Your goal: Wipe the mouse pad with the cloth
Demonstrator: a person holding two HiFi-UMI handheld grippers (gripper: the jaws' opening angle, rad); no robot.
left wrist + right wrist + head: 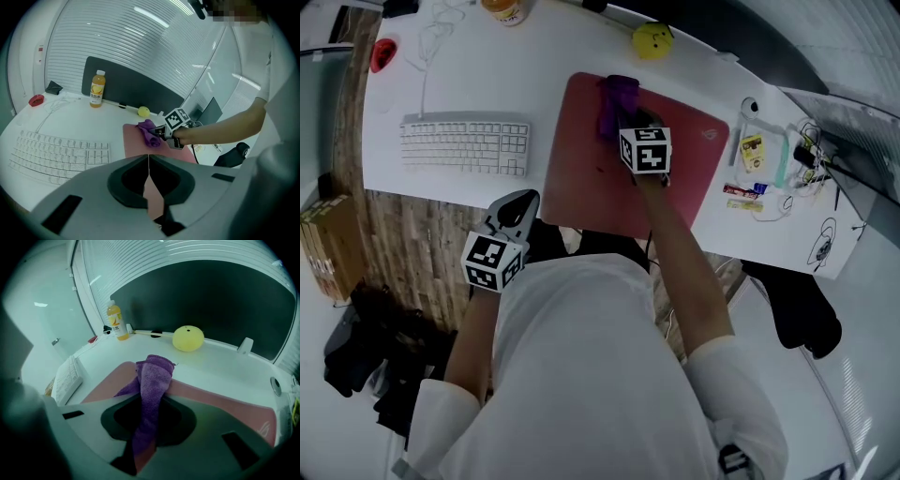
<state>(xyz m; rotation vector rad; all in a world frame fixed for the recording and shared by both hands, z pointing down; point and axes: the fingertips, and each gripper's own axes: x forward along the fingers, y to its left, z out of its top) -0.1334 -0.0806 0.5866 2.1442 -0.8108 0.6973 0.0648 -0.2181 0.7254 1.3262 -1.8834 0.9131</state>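
Cloth, purple, sits pinched tight in the right tongs on the red mouse pad. Left tongs are closed and empty, just beside the white surface.

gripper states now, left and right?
Left gripper: closed, empty.
Right gripper: closed on the cloth, over the mouse pad.

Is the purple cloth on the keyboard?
No, the purple cloth lies on the red mouse pad, pinched by the right tongs.
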